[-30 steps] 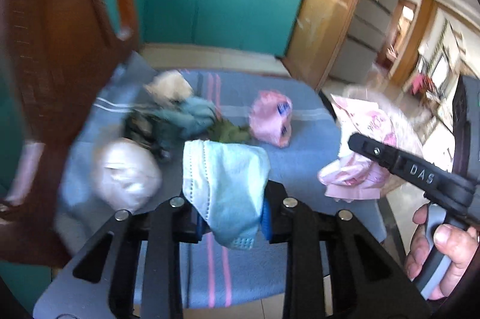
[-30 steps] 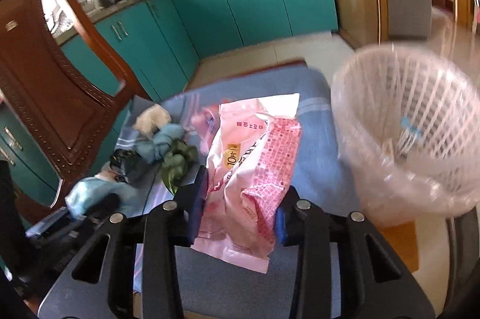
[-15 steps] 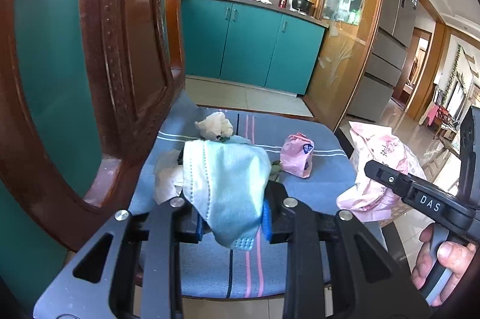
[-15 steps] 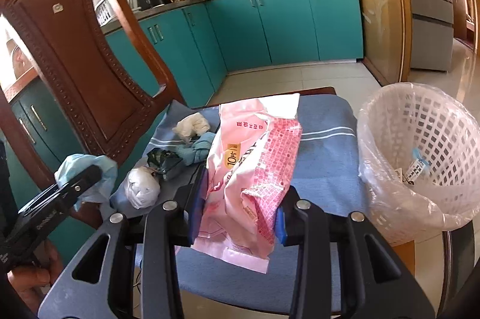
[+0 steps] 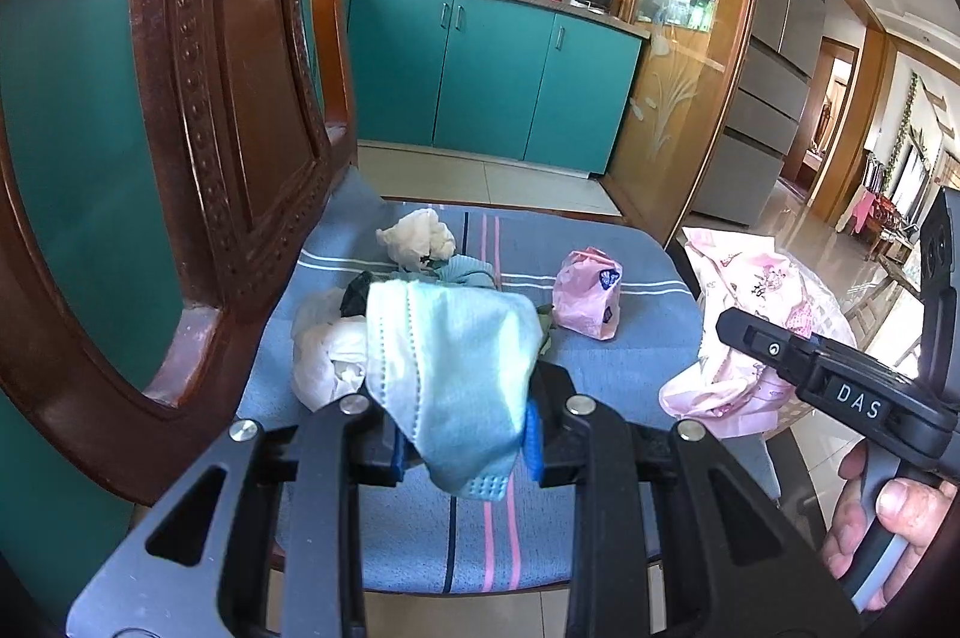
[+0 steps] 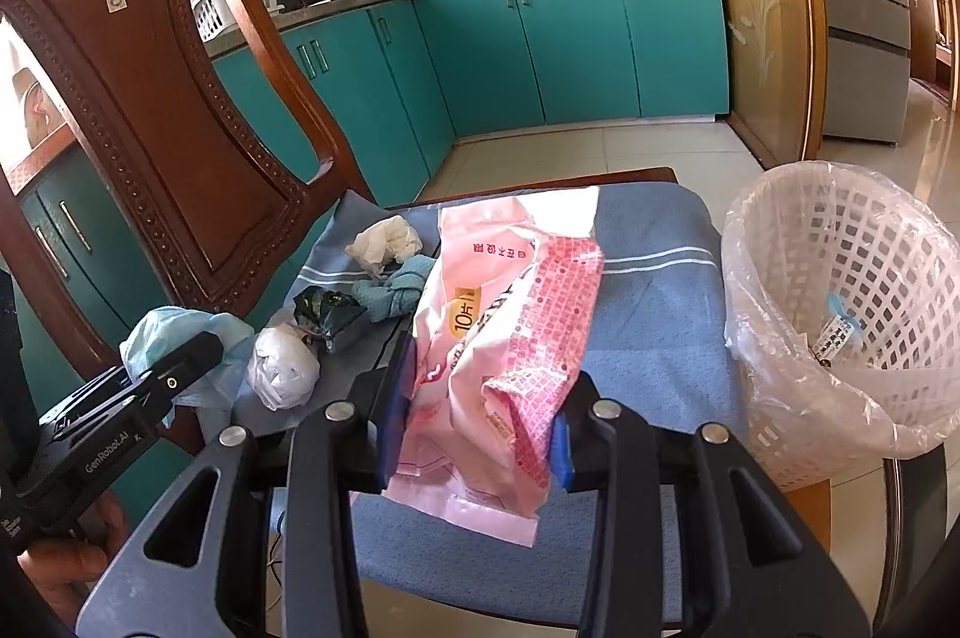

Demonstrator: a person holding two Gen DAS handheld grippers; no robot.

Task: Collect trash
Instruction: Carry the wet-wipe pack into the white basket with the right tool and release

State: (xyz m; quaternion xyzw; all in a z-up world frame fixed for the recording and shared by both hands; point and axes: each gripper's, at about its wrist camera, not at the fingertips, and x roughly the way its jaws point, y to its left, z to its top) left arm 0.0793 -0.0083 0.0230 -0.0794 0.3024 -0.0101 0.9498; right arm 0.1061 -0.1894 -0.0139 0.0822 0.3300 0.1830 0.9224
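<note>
The right gripper (image 6: 480, 428) is clamped on a pink bag (image 6: 504, 338). The left gripper (image 5: 462, 434) is clamped on a blue mask (image 5: 450, 356). One bin (image 6: 840, 314) stands just right of the chair (image 6: 660, 278), nearer the right gripper. About five more bits of trash lie on the seat.

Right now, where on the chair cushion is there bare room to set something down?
Bare cushion lies on the basket side and along the near edge. The chair back side is crowded: tissue wad, blue cloth, dark wrapper, white bag. A small pink packet sits mid-cushion.
</note>
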